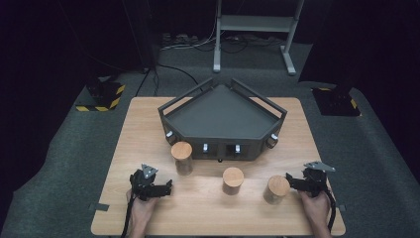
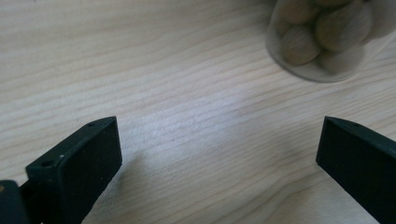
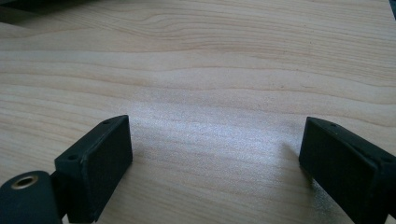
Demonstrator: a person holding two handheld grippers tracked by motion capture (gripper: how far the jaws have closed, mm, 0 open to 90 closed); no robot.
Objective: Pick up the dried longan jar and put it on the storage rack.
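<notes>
L gripper [image 1: 167,189]: jaws spread wide, holding nothing, touching nothing but hovering low over the table [image 1: 148,124]. In the left gripper view only bare wood lies between the jaws; one jar [image 2: 327,39] sits ahead and off to the right-hand jaw side, well apart from both, w/ round nut-like pieces inside (contents blurred, prob. nuts).

Count: 3 jars, all w/ wooden lids; 2 grippers; 1 dark five-sided tray [image 1: 223,119].

Jars, L to R in the high view: left jar [image 1: 182,157] ahead of the L gripper's jaws, just in front of the tray wall; middle jar [image 1: 233,180] between the two grippers; right jar [image 1: 277,189] just off the tips of the R gripper's jaws, apparently apart. All 3 stand upright, long axis vertical, lids up.

R gripper [image 1: 290,181]: jaws also released wide, empty. In the right gripper view, bare table between the jaws.
</notes>
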